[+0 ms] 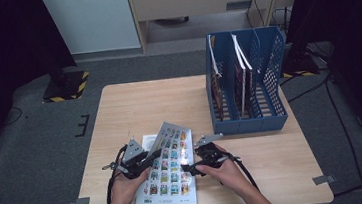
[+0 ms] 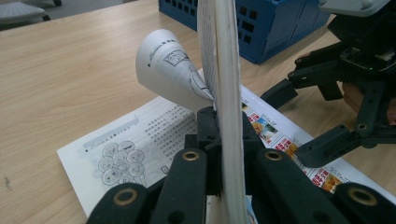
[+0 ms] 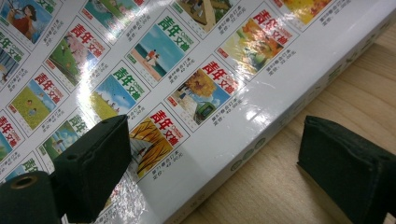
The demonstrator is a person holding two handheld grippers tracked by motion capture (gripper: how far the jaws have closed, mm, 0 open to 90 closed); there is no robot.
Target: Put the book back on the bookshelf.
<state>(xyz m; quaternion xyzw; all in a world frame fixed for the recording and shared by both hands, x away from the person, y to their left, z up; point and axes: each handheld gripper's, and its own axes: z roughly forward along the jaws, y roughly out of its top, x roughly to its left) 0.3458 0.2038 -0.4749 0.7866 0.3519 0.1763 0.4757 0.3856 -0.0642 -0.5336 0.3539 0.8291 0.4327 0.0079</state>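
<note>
Left gripper pinches lifted magazine cover, thin, floppy, glossy-slick; grip near edge, not single leaf. Right gripper jaws spread wide over spine side.

Bare tabletop across the upper left and centre, blue file rack blocking the upper right, open magazine covering the lower centre, narrow bare strips at both lower corners.
</note>
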